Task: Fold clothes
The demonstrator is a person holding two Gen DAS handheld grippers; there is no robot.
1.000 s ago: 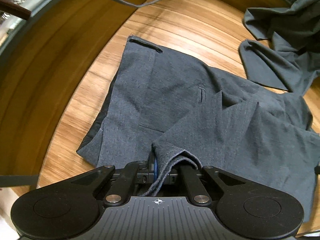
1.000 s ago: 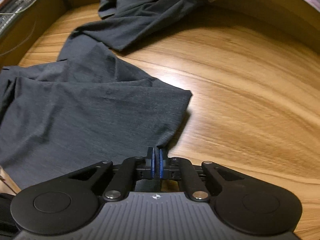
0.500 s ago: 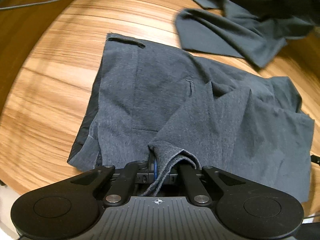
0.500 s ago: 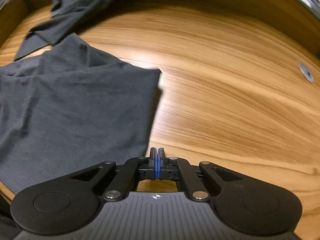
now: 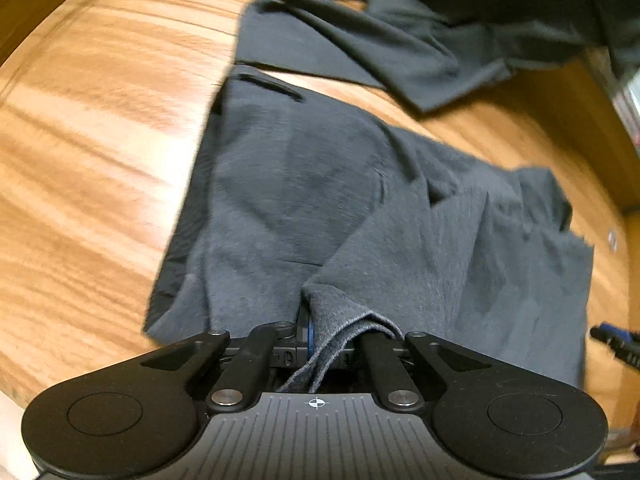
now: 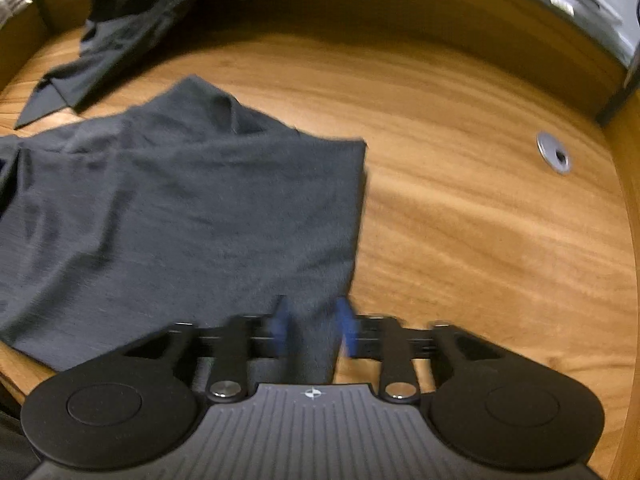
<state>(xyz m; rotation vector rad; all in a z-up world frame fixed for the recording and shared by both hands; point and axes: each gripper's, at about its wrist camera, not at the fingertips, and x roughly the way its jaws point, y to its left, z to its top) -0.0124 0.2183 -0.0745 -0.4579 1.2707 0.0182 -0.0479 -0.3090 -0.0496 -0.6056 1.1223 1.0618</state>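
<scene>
left gripper [image 5: 320, 332] pinching a bunched hem of the grey garment [image 5: 304, 184], which lies spread on the wooden table [image 5: 92, 152]. right gripper [image 6: 312, 328] spread, cloth between its blue pads. risk: if the right lets go while the left pulls, the fold could skew.

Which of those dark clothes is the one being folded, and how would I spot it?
On the wooden table, two dark garments lie close together. It is the nearer grey garment, spread flat, its edge pinched in the left gripper. Unlike the crumpled darker garment behind it, it shows a slit pocket at its far corner.
</scene>
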